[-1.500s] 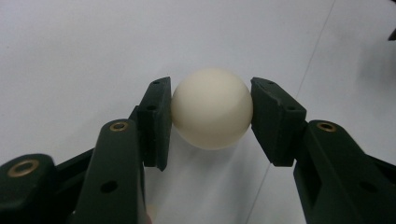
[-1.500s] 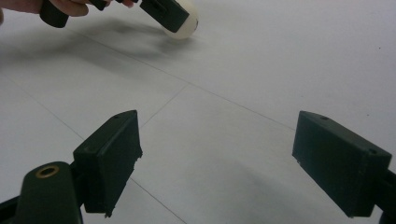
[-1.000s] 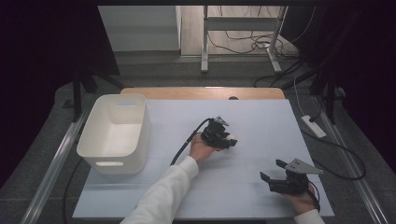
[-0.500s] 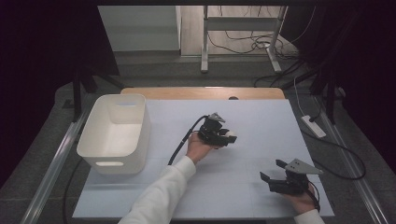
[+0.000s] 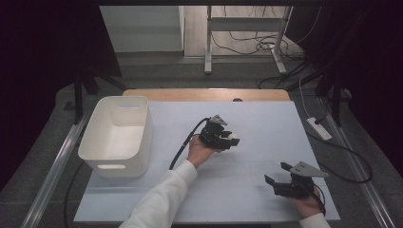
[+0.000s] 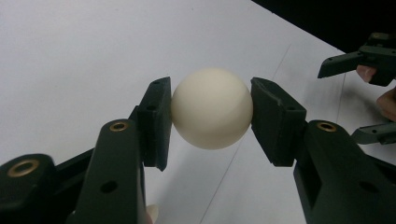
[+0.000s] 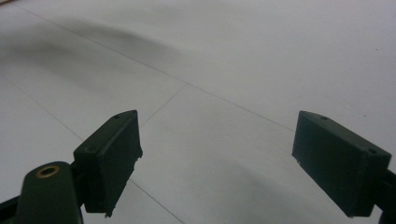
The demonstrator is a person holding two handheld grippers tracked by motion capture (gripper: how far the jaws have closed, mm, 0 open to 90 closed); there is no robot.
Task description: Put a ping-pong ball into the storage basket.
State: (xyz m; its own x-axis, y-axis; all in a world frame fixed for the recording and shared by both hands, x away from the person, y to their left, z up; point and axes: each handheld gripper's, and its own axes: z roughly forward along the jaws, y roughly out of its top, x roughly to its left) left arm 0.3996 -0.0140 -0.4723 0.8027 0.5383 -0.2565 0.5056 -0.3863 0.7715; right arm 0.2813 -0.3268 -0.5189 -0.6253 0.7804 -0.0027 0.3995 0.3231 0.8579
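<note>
Cream-white, the small smooth ball sits pinched between the left gripper jaws, lifted slightly farther up the pale table than a second ago, likely bound for the white plastic bin at left. Right gripper rests wide, empty, near right.

One high view looks forward and down; two close views along jaws share the table.

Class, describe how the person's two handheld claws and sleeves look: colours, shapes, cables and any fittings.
Both claws, the left claw and the right claw, are black, with two blocky rectangular pads and brass-coloured rivets. Each carries a grey three-cornered plate on top. A black cable trails from the left one. The sleeves are white.
</note>
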